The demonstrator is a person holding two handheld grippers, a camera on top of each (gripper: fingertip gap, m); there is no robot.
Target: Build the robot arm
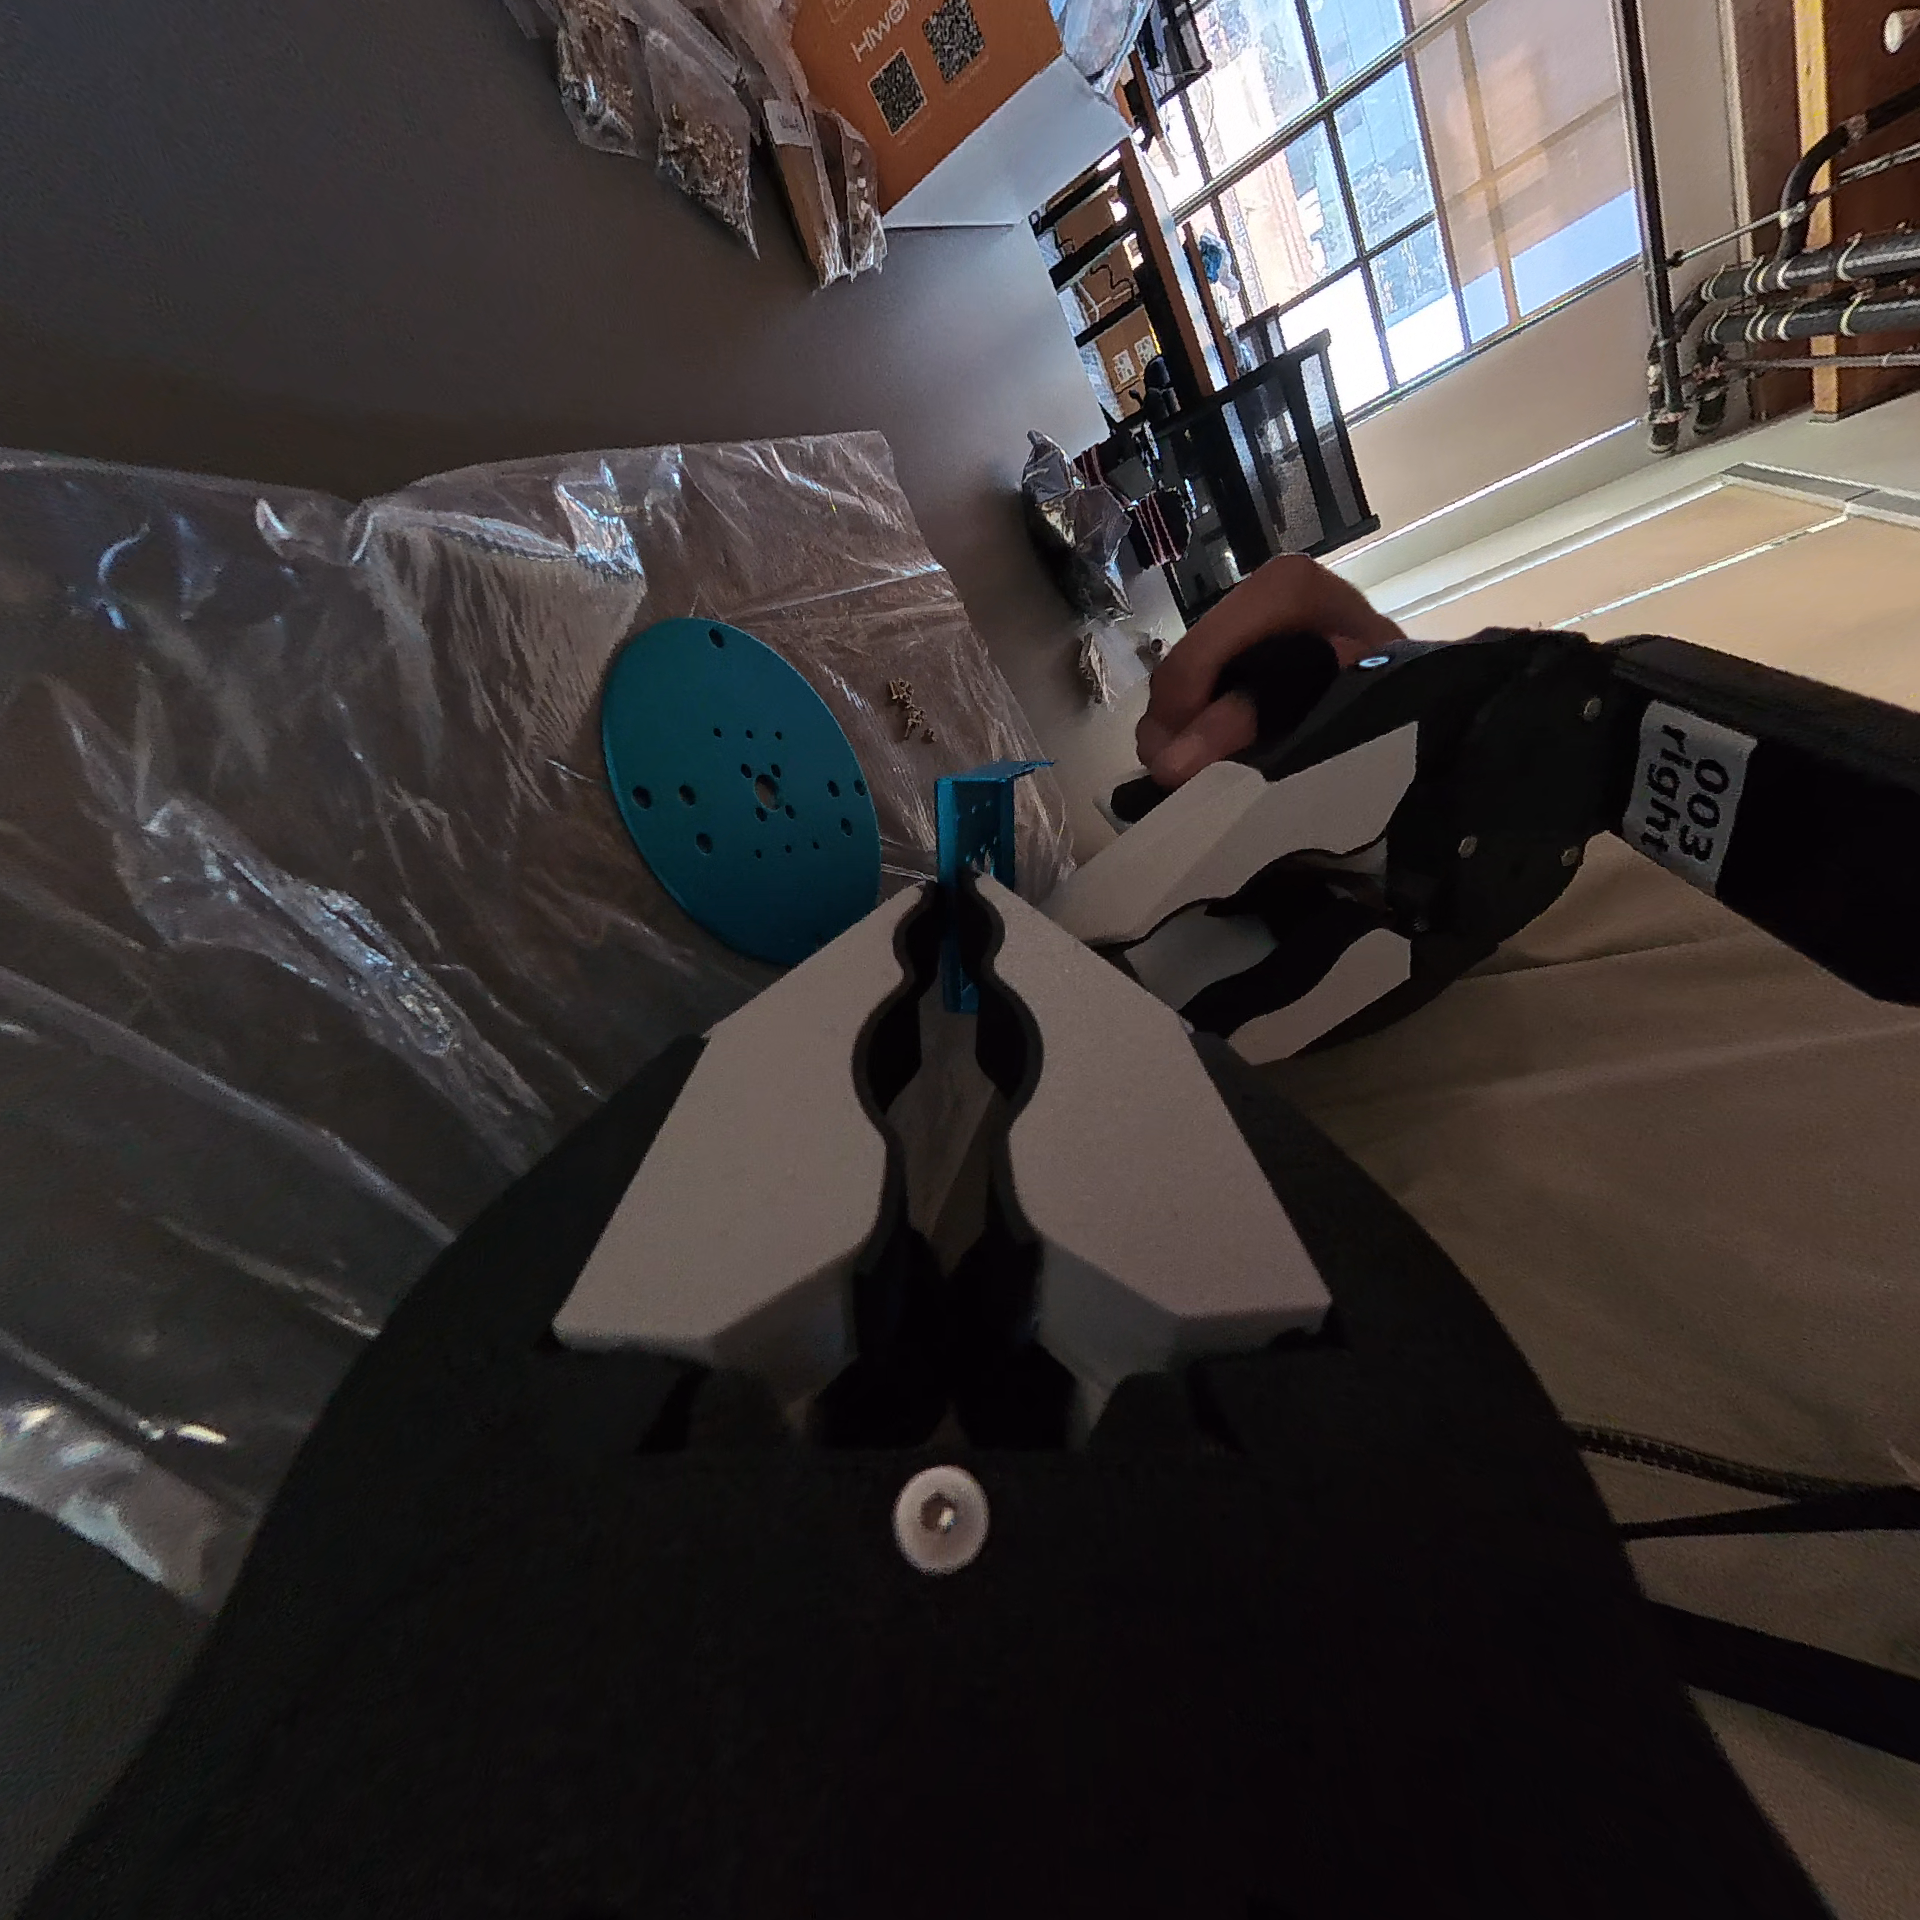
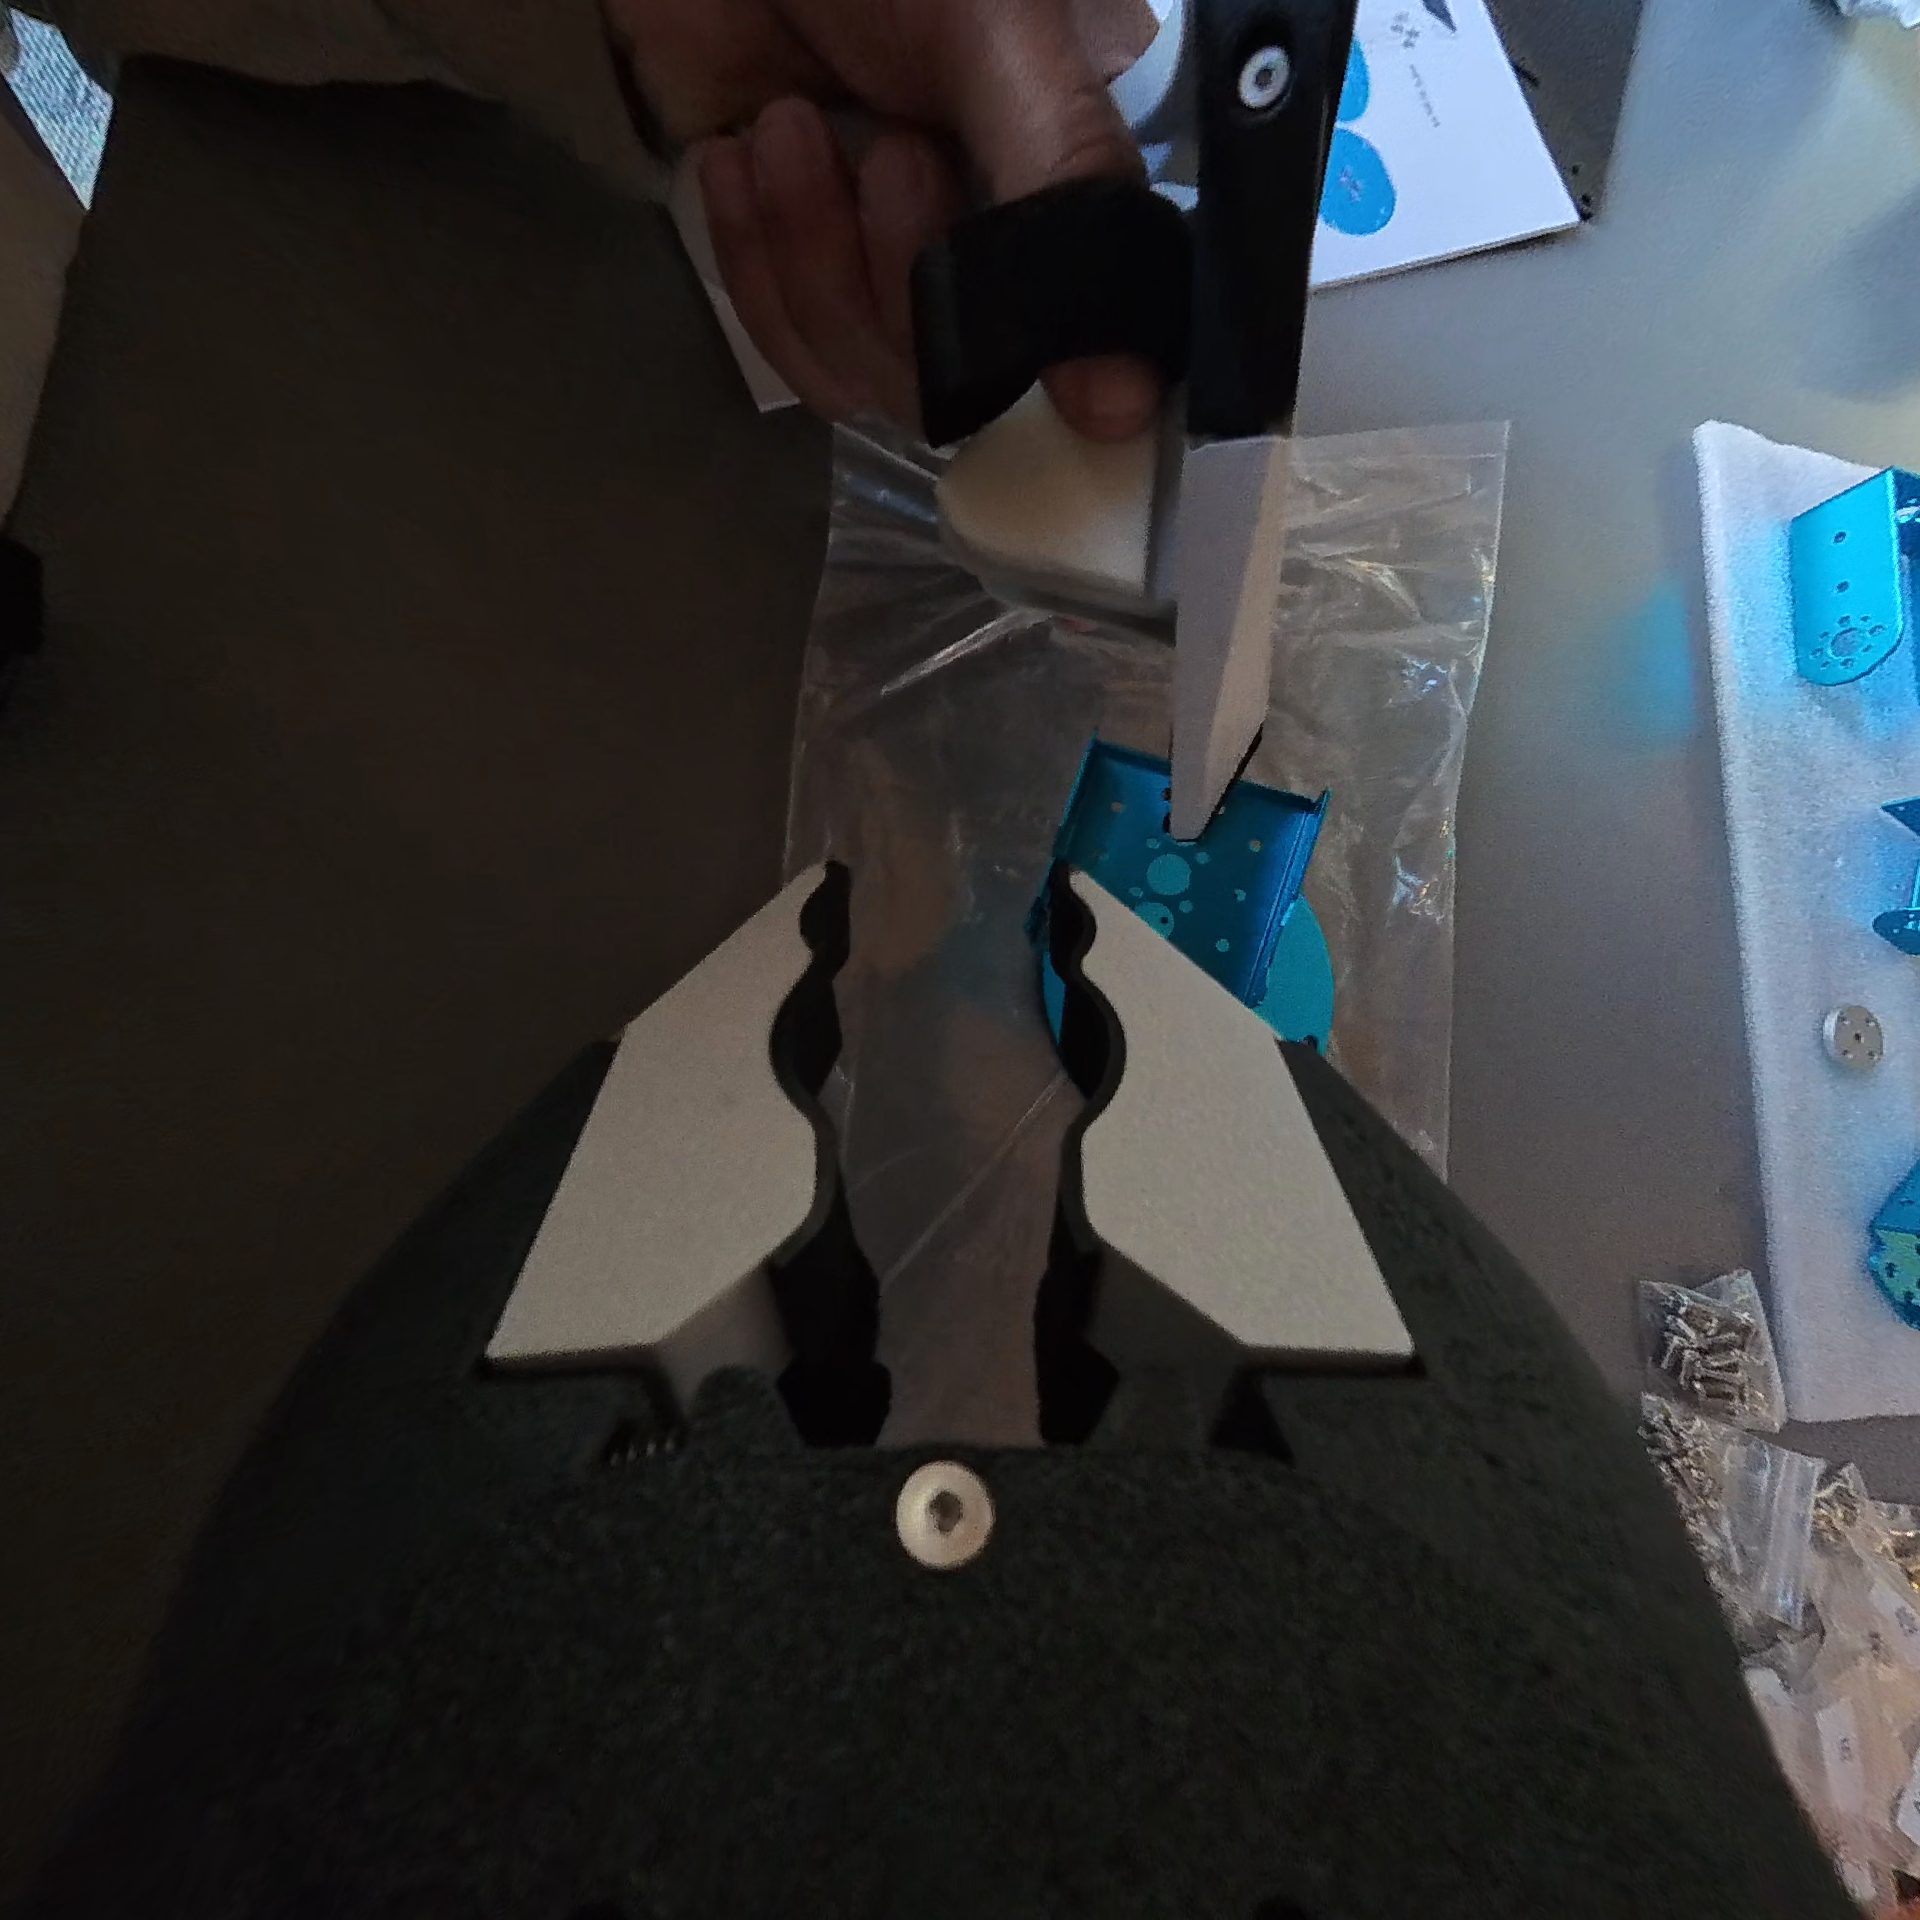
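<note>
Left gripper [image 1: 951, 883] is clenched on a blue perforated bracket [image 1: 961, 862], pinched thin-edge at the very fingertips; in the right wrist view the same bracket [image 2: 1195, 894] hangs above a blue round plate [image 2: 1299, 977] with the left fingers coming down onto it from above. Right gripper [image 2: 951, 894] is released, jaws apart, nothing between them, hovering just beside the bracket over a clear plastic bag [image 2: 1371, 582].

Risks, as a judgement: tip-only grip on a thin metal wall, so the bracket could twist or slip out if bumped by the right gripper, which sits very close. The bag under the parts is slick and crinkled; the plate [image 1: 727, 790] could slide on it. Loose screws [image 1: 909, 712] lie near the plate and could scatter.

Around: white foam sheet [image 2: 1756, 831] with more blue brackets [image 2: 1849, 582], a silver hub [image 2: 1851, 1039], screw bags [image 2: 1714, 1361], a printed sheet [image 2: 1455, 156], an orange box [image 1: 914, 73] farther off on the grey table [image 2: 416, 727]. The person's hand [image 2: 883, 156] crowds the space above the bracket.
</note>
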